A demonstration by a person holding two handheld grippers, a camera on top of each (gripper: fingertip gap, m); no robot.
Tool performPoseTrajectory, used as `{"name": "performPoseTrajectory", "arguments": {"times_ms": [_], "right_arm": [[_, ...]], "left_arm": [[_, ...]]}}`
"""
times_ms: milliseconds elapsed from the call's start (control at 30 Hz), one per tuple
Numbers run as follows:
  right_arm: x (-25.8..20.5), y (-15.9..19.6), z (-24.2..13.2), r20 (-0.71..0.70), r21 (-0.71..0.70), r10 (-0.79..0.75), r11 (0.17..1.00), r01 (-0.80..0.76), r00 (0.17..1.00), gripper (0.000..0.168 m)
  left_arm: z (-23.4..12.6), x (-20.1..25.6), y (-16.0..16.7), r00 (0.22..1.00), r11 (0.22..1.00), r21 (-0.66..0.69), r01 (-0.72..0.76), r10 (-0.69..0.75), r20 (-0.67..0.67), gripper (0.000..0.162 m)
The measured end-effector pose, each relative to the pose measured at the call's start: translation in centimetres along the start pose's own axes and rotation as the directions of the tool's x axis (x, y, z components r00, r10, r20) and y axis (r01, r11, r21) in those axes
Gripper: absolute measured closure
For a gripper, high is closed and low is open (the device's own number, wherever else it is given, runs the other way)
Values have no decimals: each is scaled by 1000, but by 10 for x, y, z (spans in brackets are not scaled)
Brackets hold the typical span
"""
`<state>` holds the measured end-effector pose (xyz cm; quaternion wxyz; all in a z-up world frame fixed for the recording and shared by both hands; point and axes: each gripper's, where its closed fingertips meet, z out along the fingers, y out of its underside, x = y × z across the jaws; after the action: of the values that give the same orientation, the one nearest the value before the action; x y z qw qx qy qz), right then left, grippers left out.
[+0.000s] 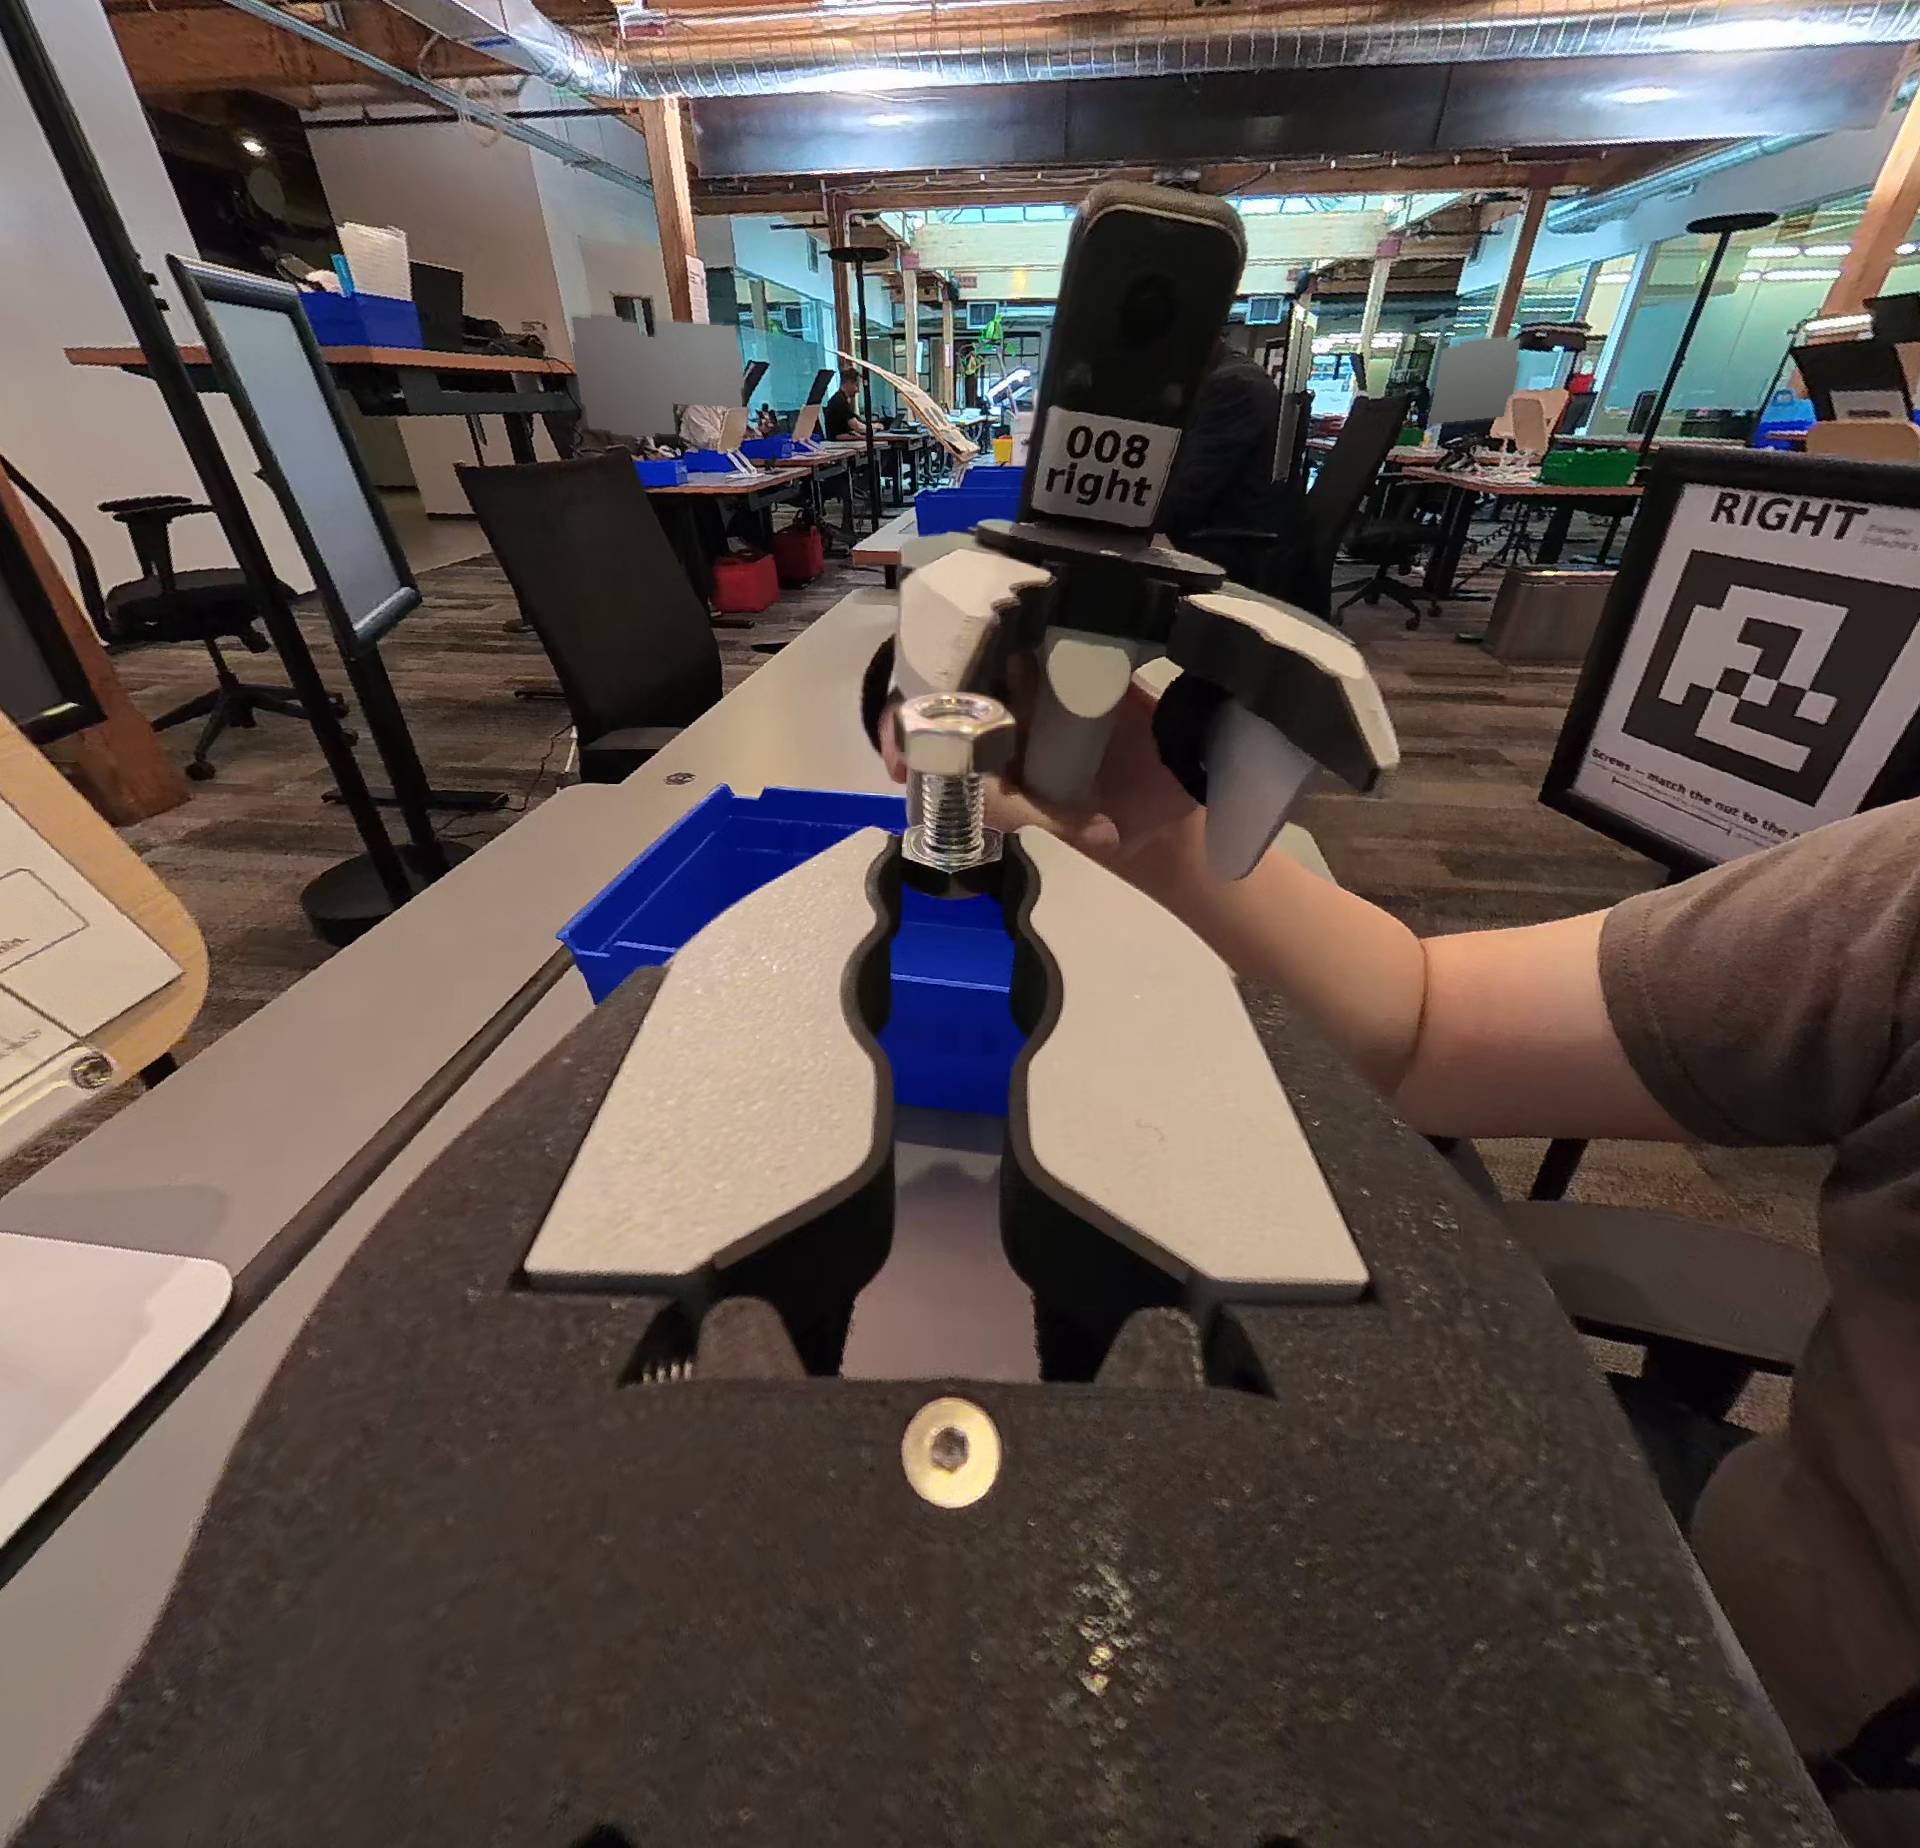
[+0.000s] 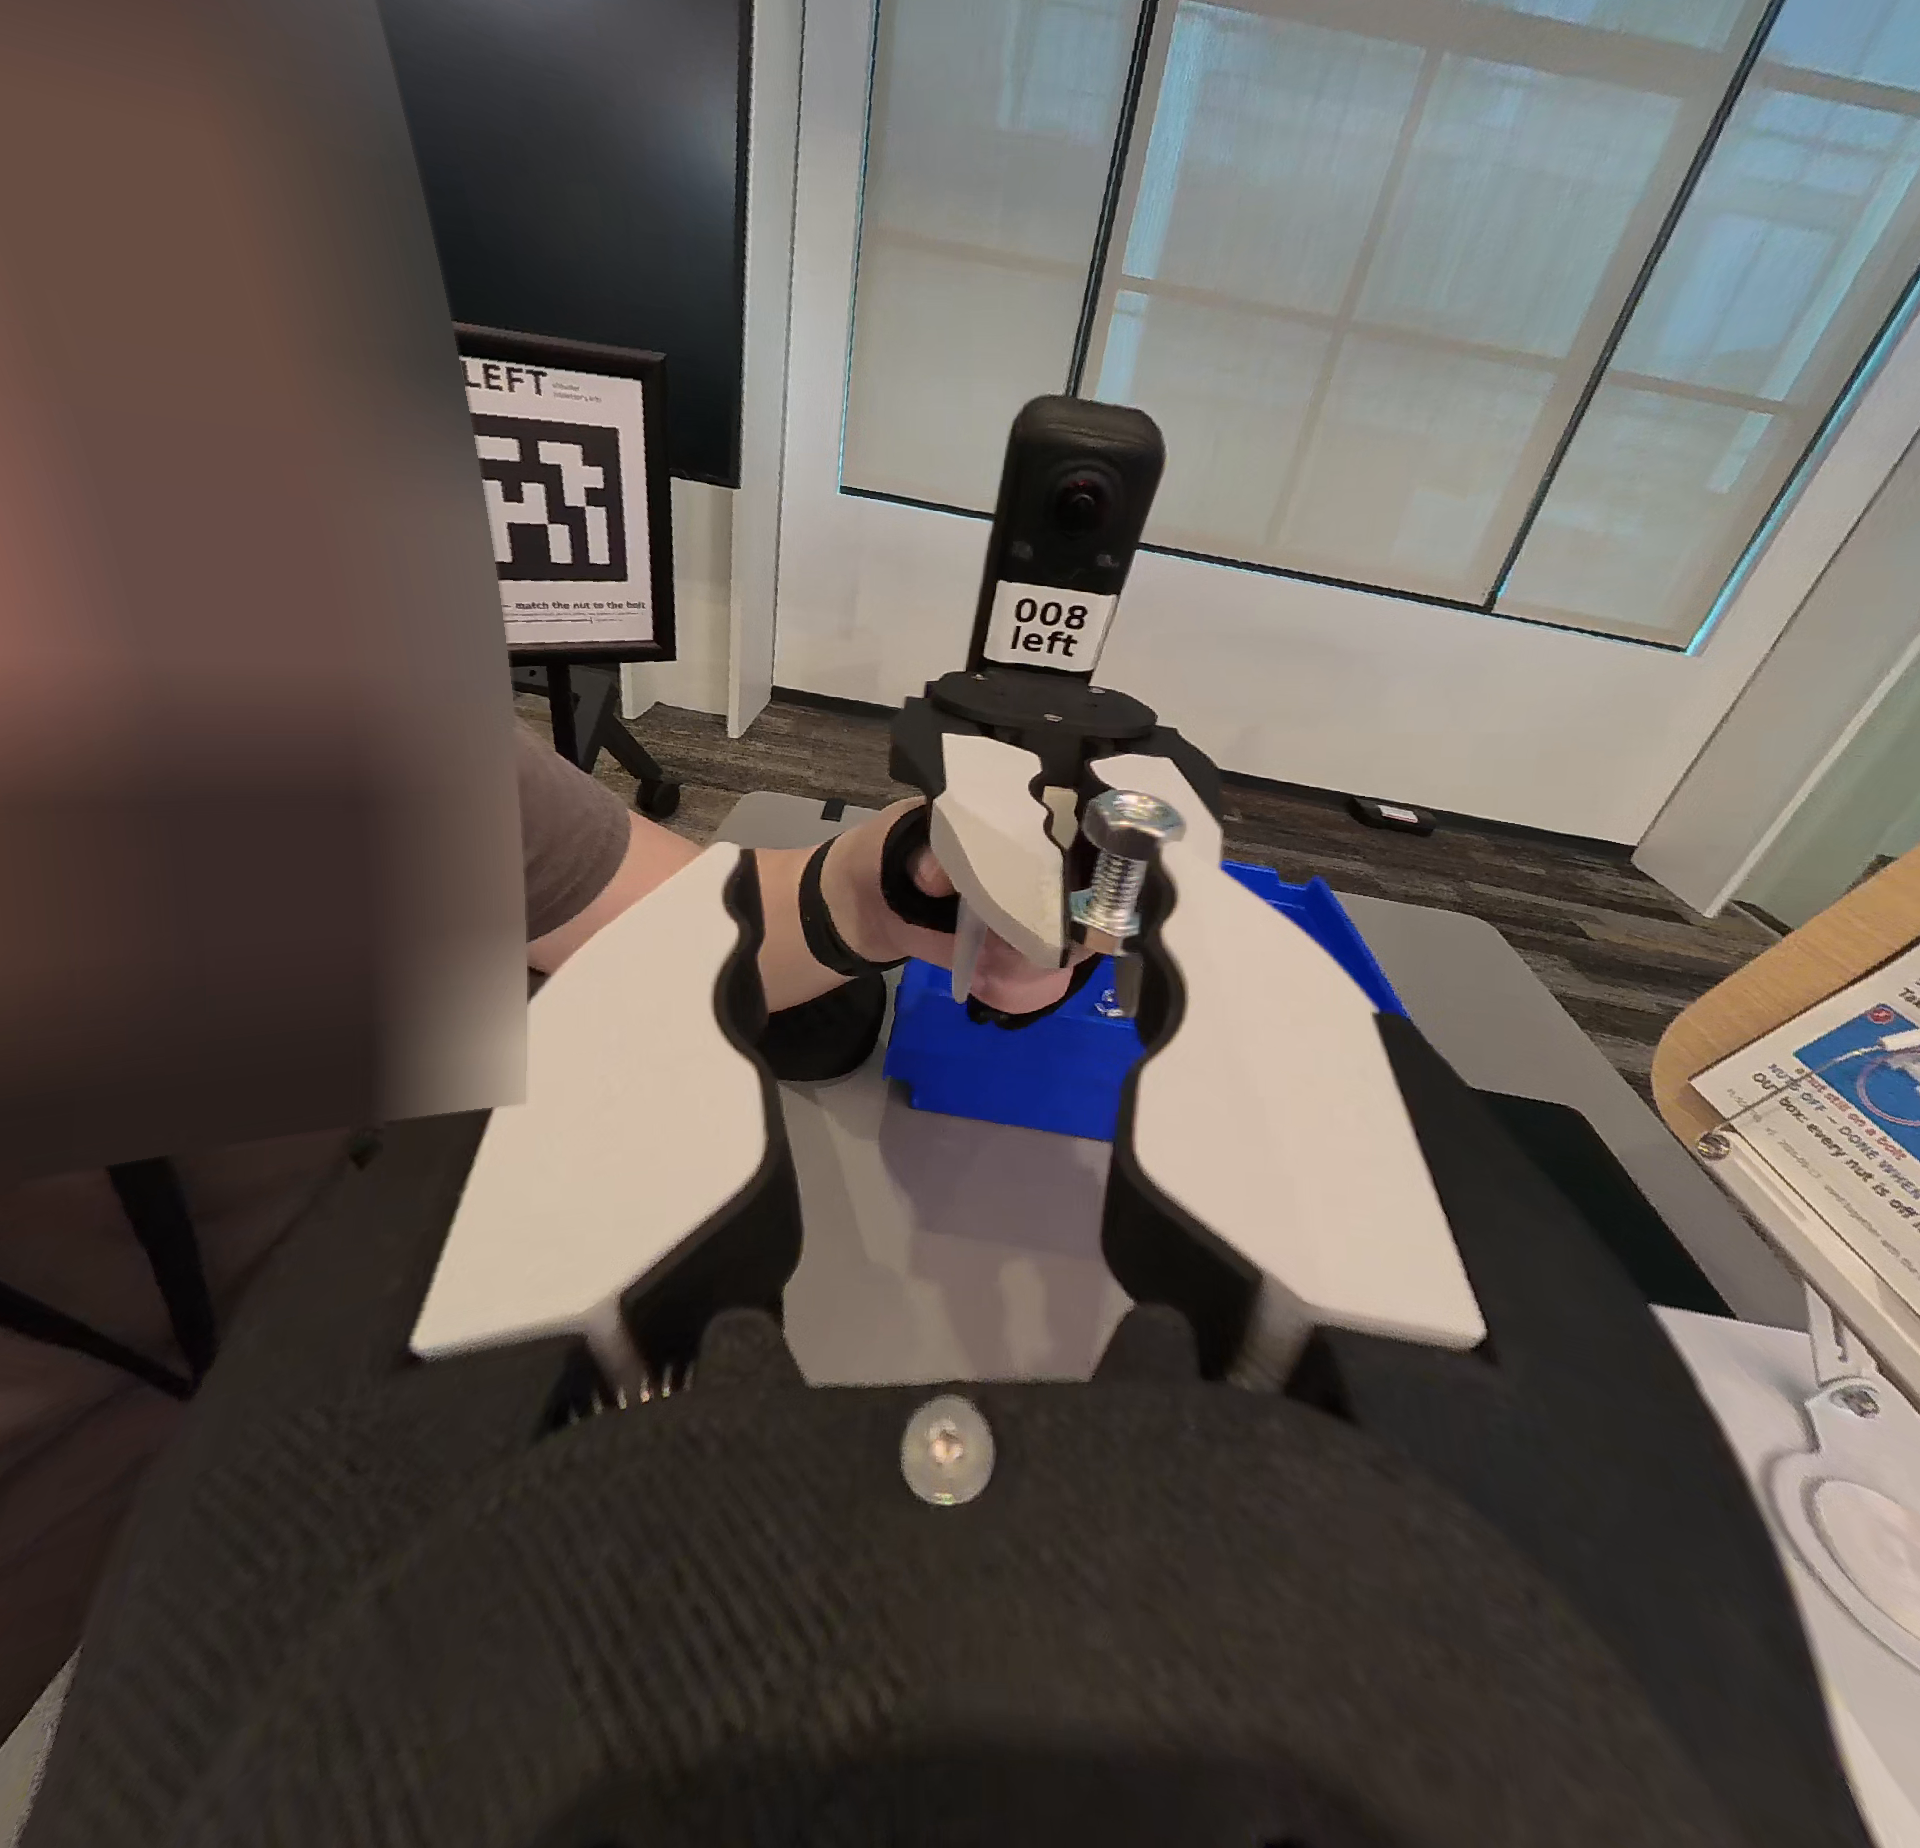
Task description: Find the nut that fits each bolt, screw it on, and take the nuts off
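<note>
A silver bolt (image 1: 948, 803) stands upright in the left wrist view, with a hex nut (image 1: 954, 733) at the top of its thread. My left gripper (image 1: 951, 855) is shut on the bolt's lower end. My right gripper (image 1: 1122, 686) hangs open just behind the nut, one finger (image 1: 966, 635) beside it. In the right wrist view the bolt (image 2: 1117, 873) and nut (image 2: 1132, 816) sit between my right gripper's (image 2: 951, 873) wide-open fingers, close to the right finger (image 2: 1247, 967). The left gripper (image 2: 1070, 936) holds the bolt there.
A blue bin (image 1: 727, 863) sits on the grey table (image 1: 364, 1050) under both grippers, also in the right wrist view (image 2: 997, 1071). Framed marker signs (image 1: 1756, 655) (image 2: 561, 499) stand at either side. Paper sheets (image 2: 1829, 1123) lie on a wooden board. A person's arm (image 1: 1351, 977) holds the right gripper. My two grippers' fingertips are within a few centimetres of each other.
</note>
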<state>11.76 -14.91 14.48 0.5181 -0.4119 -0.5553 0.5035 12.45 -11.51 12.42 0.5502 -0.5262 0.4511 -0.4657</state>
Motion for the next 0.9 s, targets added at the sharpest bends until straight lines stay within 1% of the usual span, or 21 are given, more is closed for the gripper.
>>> {"name": "performPoseTrajectory", "arguments": {"times_ms": [100, 267, 367, 500, 700, 833, 900], "right_arm": [[6, 0, 1, -35, 11, 4, 1000, -4, 999, 95], [4, 3, 11, 1, 43, 40, 998, -40, 999, 94], [-1, 5, 15, 32, 32, 49, 998, -50, 998, 94], [2, 4, 11, 11, 27, 38, 999, -38, 999, 93], [3, 0, 2, 1, 29, 25, 999, -25, 1000, 98], [12, -2, 2, -67, 43, 9, 999, -6, 998, 95], [10, -2, 6, -46, 61, 27, 998, -24, 999, 94]], "left_arm": [[2, 4, 1, 1000, 1000, -1, 14, -15, -26, 144], [9, 13, 7, 998, 1000, -21, 3, -4, -59, 144], [9, 13, 8, 998, 1000, -26, -2, 1, -55, 144], [6, 7, 5, 999, 1000, -19, -4, 3, -32, 144], [-2, -4, 0, 1000, 1000, 1, -2, 2, 16, 144], [0, 0, 1, 1000, 1000, 1, 15, -15, -17, 144], [4, 6, 3, 999, 1000, -9, 12, -12, -42, 144]]}}
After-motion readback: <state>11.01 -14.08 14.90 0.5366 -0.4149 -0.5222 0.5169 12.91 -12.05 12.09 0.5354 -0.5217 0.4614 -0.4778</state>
